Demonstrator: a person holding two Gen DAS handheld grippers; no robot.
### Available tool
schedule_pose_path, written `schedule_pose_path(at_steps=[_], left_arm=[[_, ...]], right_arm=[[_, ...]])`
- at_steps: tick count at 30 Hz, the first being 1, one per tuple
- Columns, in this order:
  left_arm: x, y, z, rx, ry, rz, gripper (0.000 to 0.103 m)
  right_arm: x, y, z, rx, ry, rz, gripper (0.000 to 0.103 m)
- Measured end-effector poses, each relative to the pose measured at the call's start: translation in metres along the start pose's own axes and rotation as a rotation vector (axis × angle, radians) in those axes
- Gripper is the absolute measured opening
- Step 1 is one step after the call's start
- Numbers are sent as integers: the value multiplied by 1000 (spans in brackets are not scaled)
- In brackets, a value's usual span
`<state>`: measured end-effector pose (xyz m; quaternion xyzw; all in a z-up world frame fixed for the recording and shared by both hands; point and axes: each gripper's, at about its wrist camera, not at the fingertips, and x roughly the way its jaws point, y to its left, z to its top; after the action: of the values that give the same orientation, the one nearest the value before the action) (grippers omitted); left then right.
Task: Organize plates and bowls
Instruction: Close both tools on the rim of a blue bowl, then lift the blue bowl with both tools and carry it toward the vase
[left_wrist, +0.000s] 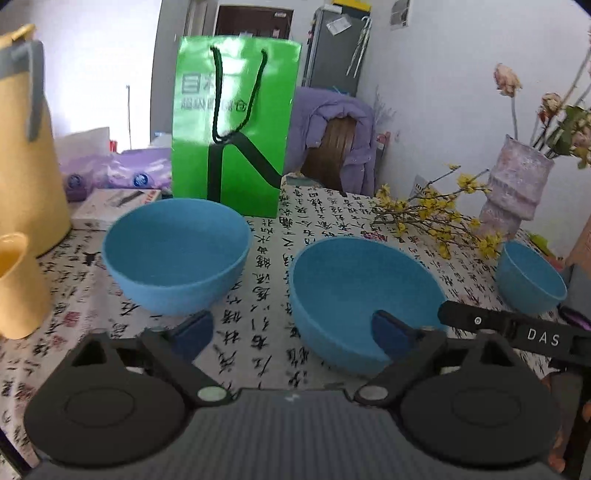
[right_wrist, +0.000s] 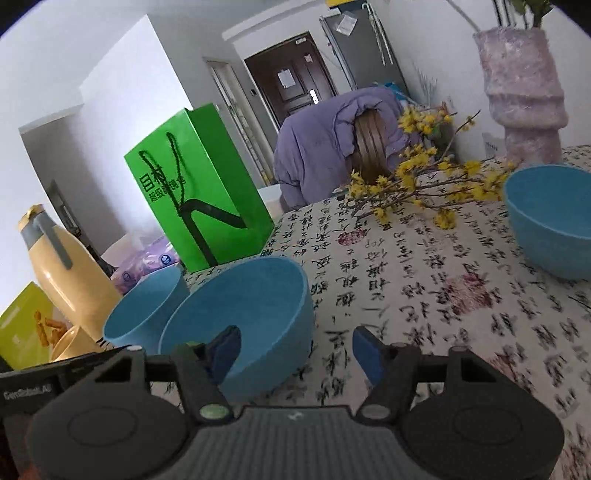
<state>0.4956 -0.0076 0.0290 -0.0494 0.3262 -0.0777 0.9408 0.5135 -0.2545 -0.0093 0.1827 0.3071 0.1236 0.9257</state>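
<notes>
Three blue bowls stand on the calligraphy-print tablecloth (left_wrist: 266, 258). In the left wrist view they are a left bowl (left_wrist: 177, 254), a middle bowl (left_wrist: 354, 291) and a smaller right bowl (left_wrist: 530, 277). My left gripper (left_wrist: 290, 325) is open and straddles the middle bowl's near-left wall, with one pad inside the bowl and one outside. My right gripper (right_wrist: 295, 336) is open too. Its left pad (right_wrist: 225, 350) sits inside the same middle bowl (right_wrist: 251, 306) and its right pad hangs outside over the cloth. No pad presses on the wall. The left bowl (right_wrist: 144, 314) touches the middle bowl from behind; the third bowl (right_wrist: 550, 221) stands far right.
A green paper bag (left_wrist: 232, 129) stands behind the bowls. A yellow jug (left_wrist: 26, 155) and a yellow cup (left_wrist: 18, 288) are at the left. At the right are a pink vase (left_wrist: 513, 184) and yellow-flower branches (left_wrist: 436, 214). A chair with a purple jacket (left_wrist: 332, 136) is behind the table.
</notes>
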Motion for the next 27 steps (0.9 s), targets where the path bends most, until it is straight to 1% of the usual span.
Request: schedule_pose_path(at_steps=[1,3,4,5,6,7,8,9,10,11,13,14,17,19,21,24,27], left_arm=[[6,1,3,-10,12,0,80],[19,5,10,-44,31,-6,72],[26,5,12,-56,35,-2,70],[30,5,14,-57,37,4,65],[35,5,16,-52,40,6,61],[40,5,17,-49,47,6,58],[46,5,18,-54,57,7,49],[51,6,20,-62,67,6,43],[55,7,20,-66,76,-2,40],[60,7,21,-65,83,-16,36],[65,7,19,-60,90,-18,30],[67,7,18,-59,93,-16,24],[73,9,16,-60,106,-43,12],[71,7,16,-55,104,-38,12],[67,4,16,-46,97,-25,9],[57,4,17,-49,94,-23,6],[42,-2,14,-54,90,-39,6]], right_arm=[[4,0,4,4,1,2,65],[13,0,10,4,8,4,56],[17,1,12,-1,12,3,55],[21,2,14,-8,17,3,50],[24,3,15,-18,23,2,43],[27,4,16,-23,28,-3,41],[30,4,16,-24,31,-6,38],[33,4,16,-25,35,-8,35],[36,3,17,-23,40,-7,33],[38,1,16,-21,47,-8,29],[42,-3,16,-17,59,-10,23],[42,-5,15,-14,59,-3,19],[43,-6,15,-10,55,9,17],[43,-1,15,-32,58,-12,16],[40,3,15,-53,56,-30,13],[31,4,15,-52,49,-27,9],[13,0,12,-39,42,-21,8]])
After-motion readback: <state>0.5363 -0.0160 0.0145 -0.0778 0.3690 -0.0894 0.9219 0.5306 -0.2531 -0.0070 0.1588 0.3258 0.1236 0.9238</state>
